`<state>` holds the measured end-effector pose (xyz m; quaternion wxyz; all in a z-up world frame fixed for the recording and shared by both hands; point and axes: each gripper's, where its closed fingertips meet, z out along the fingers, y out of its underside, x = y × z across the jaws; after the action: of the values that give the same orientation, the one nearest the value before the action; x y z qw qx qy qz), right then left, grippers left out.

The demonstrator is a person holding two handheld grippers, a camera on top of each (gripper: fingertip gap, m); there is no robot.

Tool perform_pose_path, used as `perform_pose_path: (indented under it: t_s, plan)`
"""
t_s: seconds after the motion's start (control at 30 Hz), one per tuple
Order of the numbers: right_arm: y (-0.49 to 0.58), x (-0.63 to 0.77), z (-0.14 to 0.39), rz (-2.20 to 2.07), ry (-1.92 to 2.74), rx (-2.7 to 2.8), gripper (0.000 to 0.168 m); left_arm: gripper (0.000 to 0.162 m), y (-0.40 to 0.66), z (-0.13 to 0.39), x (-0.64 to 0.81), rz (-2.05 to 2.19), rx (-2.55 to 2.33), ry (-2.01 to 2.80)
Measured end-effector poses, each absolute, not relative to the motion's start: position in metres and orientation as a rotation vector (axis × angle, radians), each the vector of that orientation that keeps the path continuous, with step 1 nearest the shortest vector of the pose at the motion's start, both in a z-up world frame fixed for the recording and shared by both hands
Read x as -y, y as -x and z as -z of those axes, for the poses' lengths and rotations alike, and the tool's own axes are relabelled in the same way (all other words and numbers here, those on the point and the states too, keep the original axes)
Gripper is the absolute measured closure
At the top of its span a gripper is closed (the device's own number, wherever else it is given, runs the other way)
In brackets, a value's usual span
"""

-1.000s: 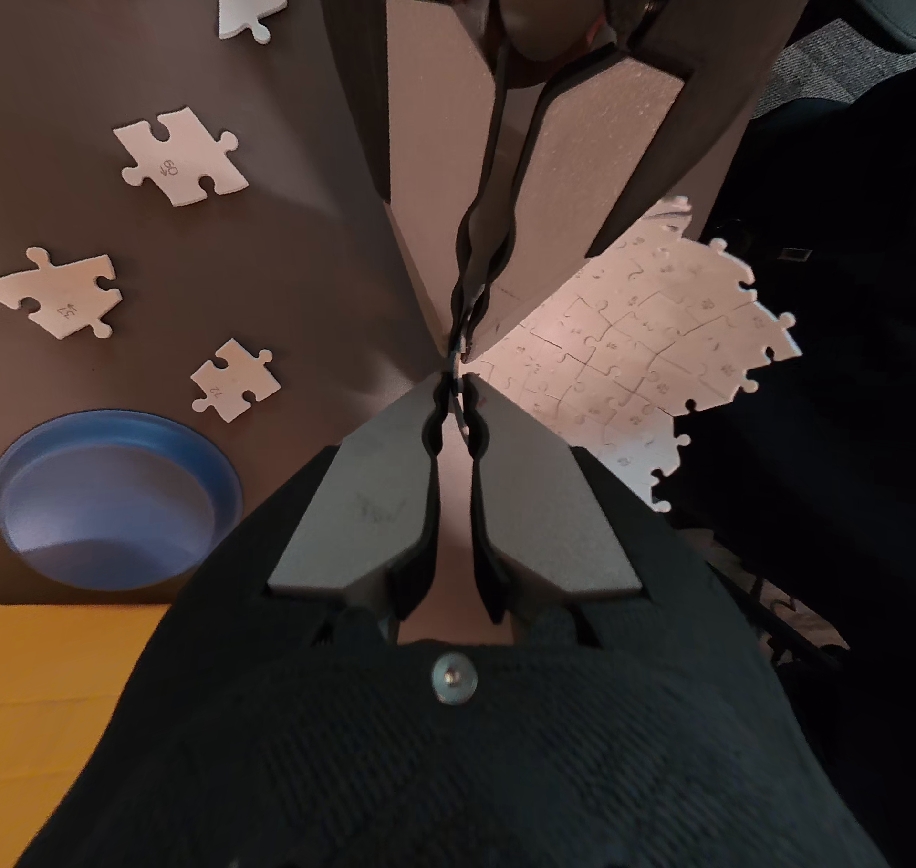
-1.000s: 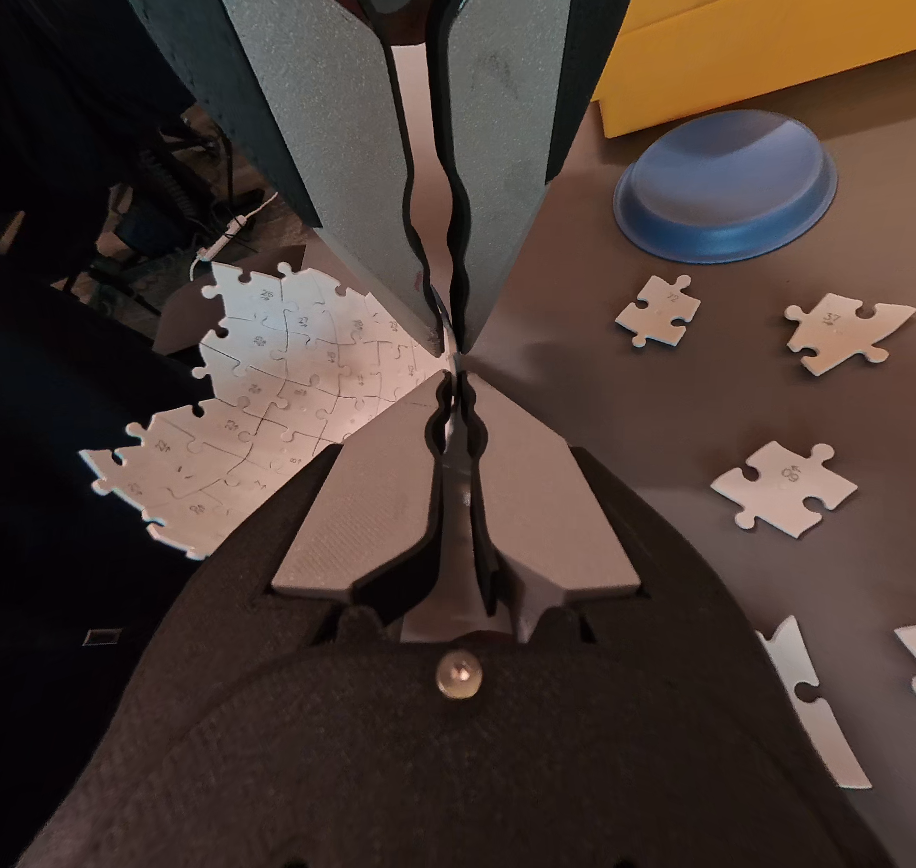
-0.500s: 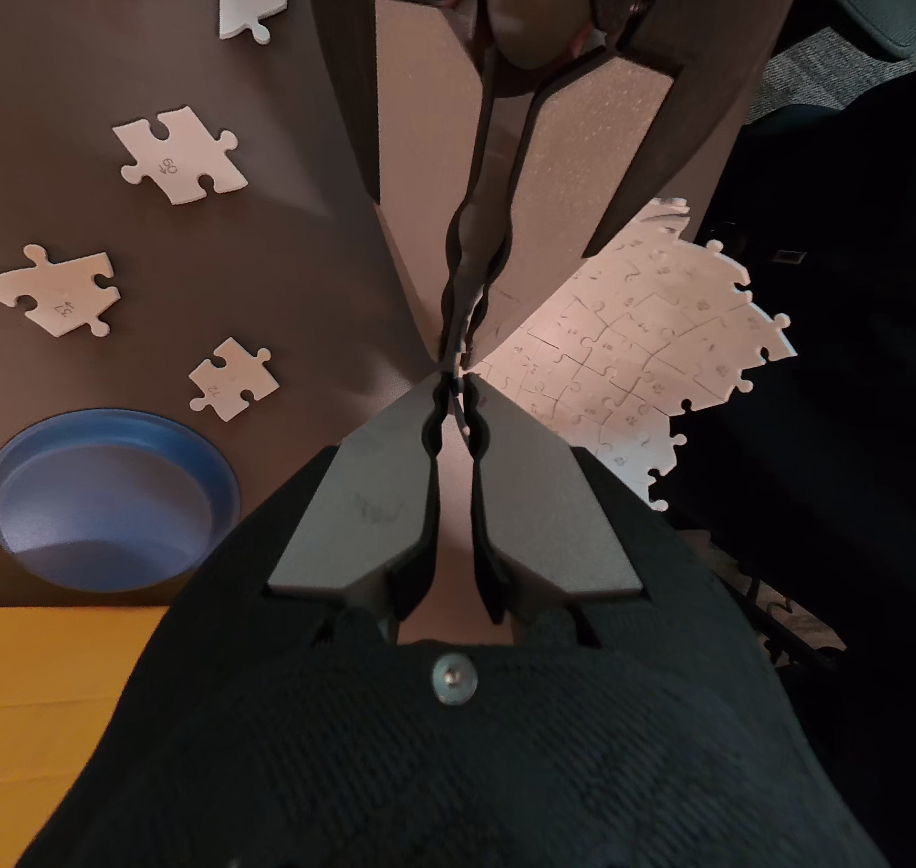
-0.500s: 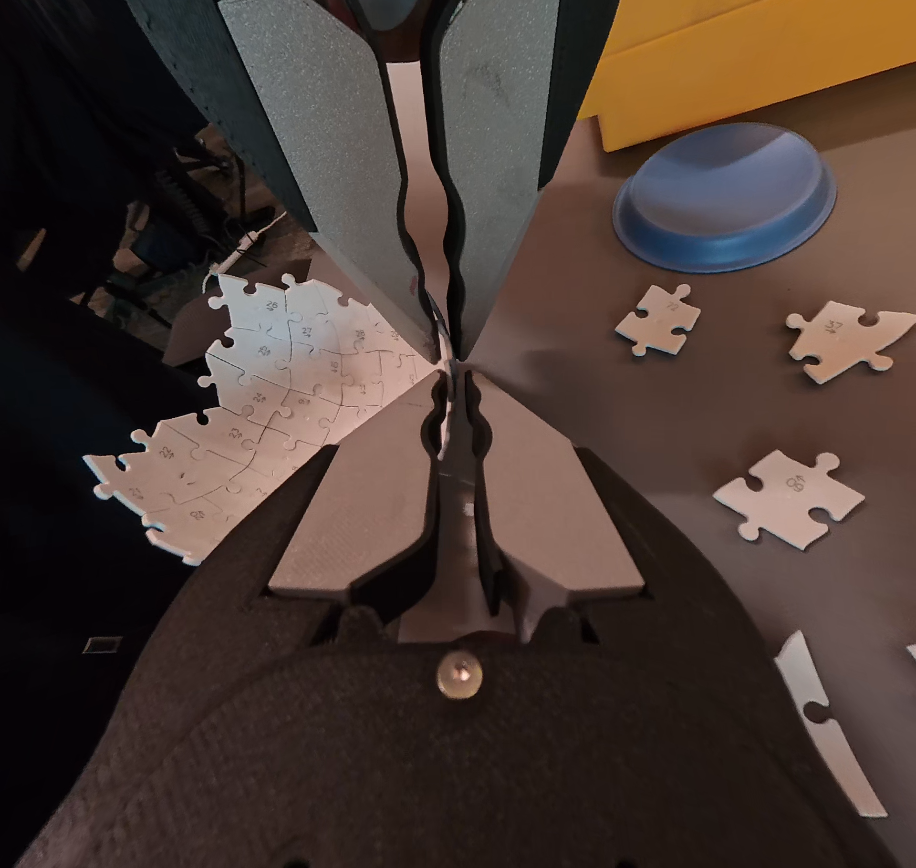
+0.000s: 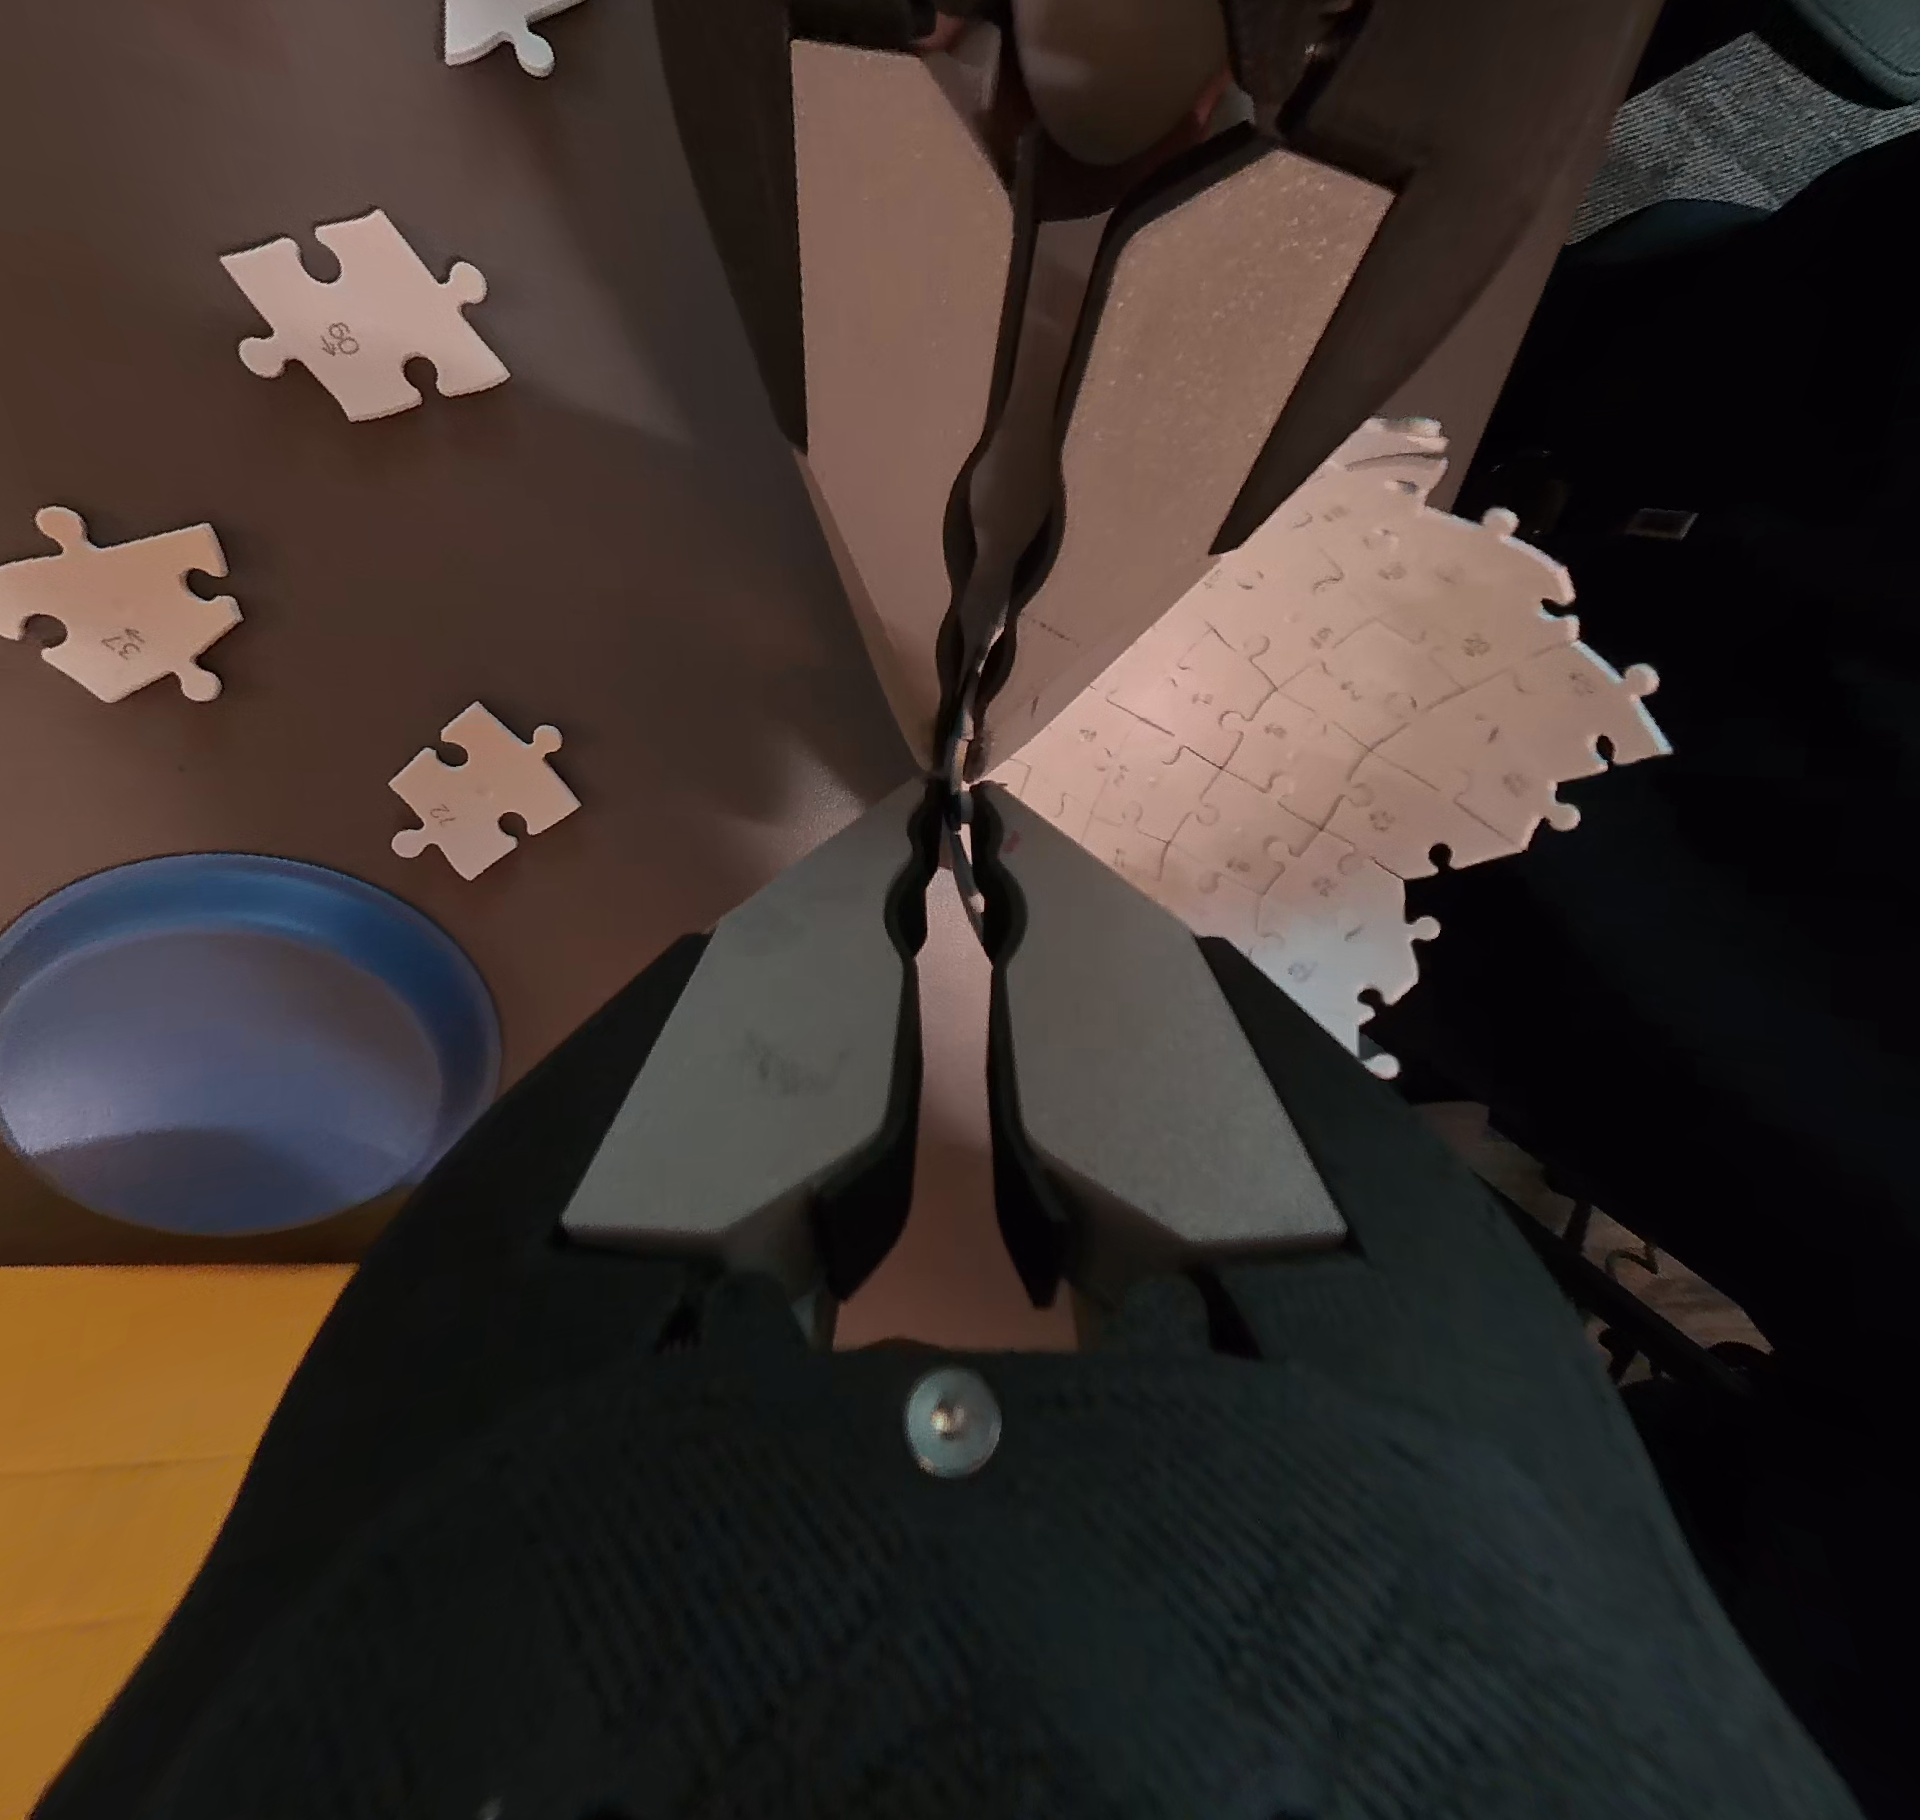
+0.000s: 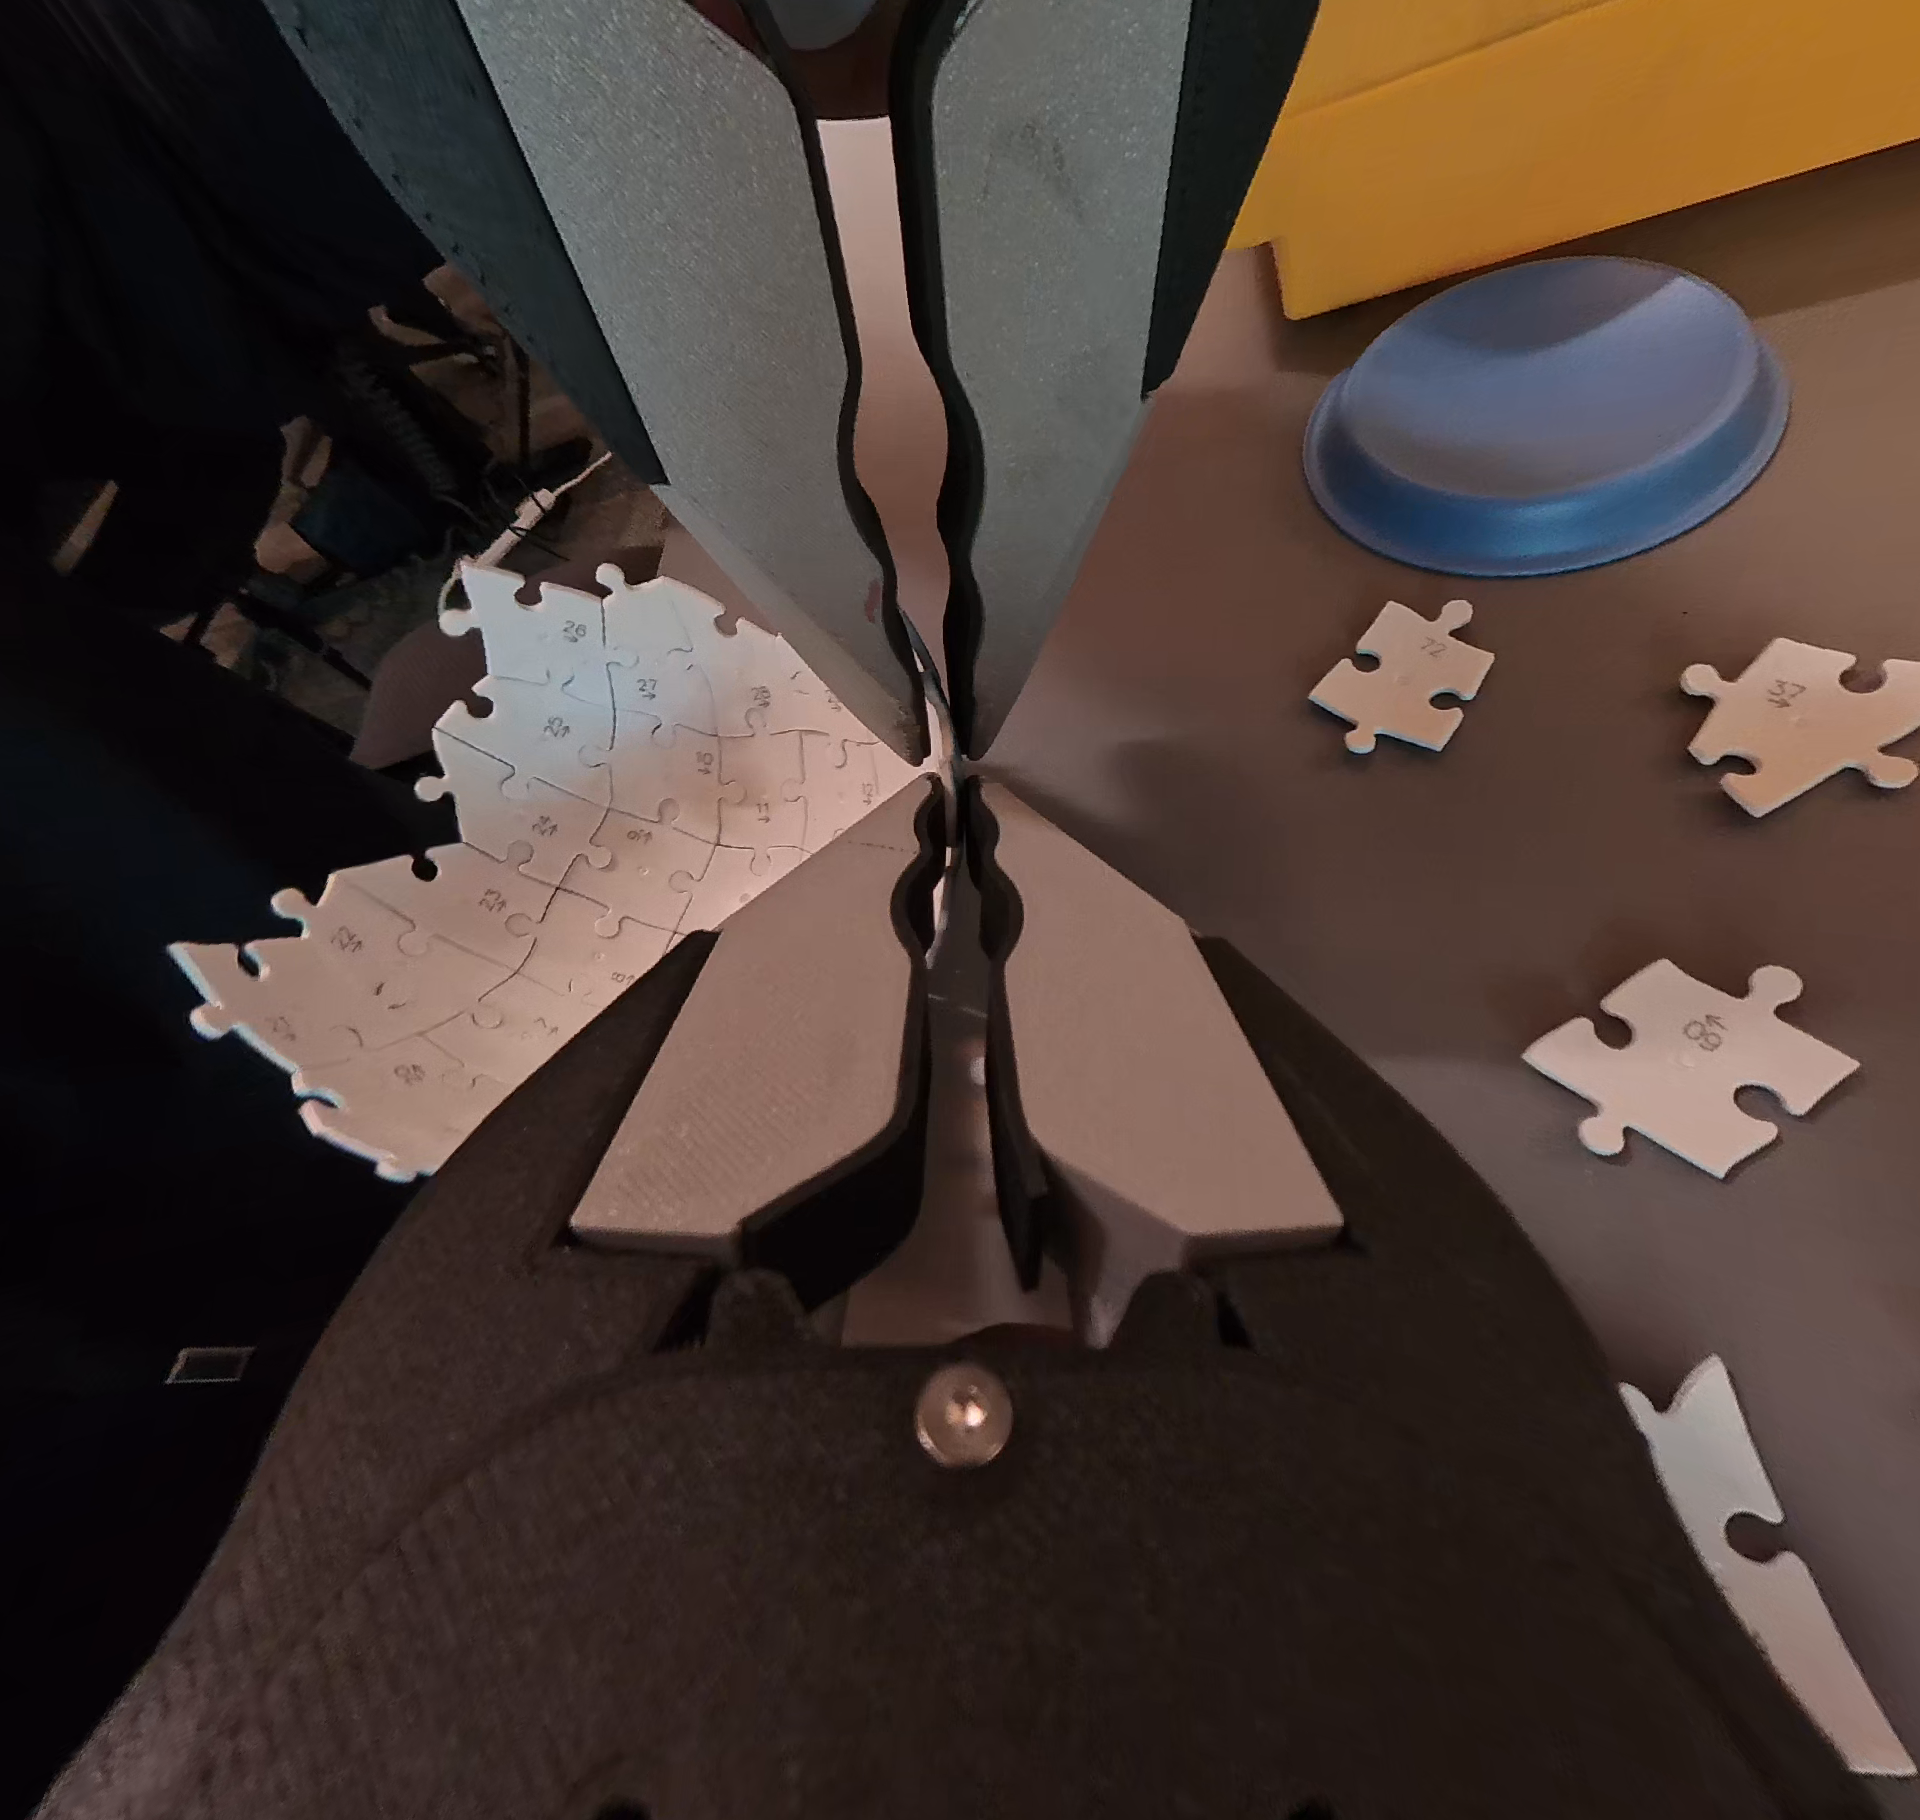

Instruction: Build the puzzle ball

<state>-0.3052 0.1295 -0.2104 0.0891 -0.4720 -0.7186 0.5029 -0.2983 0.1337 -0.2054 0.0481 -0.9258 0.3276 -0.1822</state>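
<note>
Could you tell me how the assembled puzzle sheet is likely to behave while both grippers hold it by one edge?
The assembled puzzle sheet is thin and curved, so probably light. It hangs unsupported beyond the table edge; its many seams might flex or separate if twisted.

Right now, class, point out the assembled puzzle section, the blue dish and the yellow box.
assembled puzzle section (image 6: pixel 582 814), right wrist view, middle of its joined pieces
blue dish (image 6: pixel 1538 440), right wrist view, outer wall
yellow box (image 6: pixel 1558 77), right wrist view, side face

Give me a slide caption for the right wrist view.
Two grippers meet tip to tip on the edge of the curved puzzle section; loose pieces and a blue dish lie alongside.
</note>
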Motion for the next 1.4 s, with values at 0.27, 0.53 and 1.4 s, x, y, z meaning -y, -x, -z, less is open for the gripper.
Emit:
perform_pose_path:
  t_s: [0.27, 0.53, 1.4]
  plan:
    - [0.301, -0.127, 0.213, -1.492, 1.431, 2.178, 0.168, 0.160, 0.296, 0.207, -0.131, 0.571, -1.019, 2.823]
    - [0.306, -0.128, 0.212, -1.472, 1.449, 2.137, 0.168, 0.159, 0.300, 0.207, -0.133, 0.548, -0.990, 2.825]
    - [0.296, -0.149, 0.181, -1.530, 1.371, 2.015, 0.155, 0.158, 0.298, 0.204, -0.131, 0.595, -0.935, 2.833]
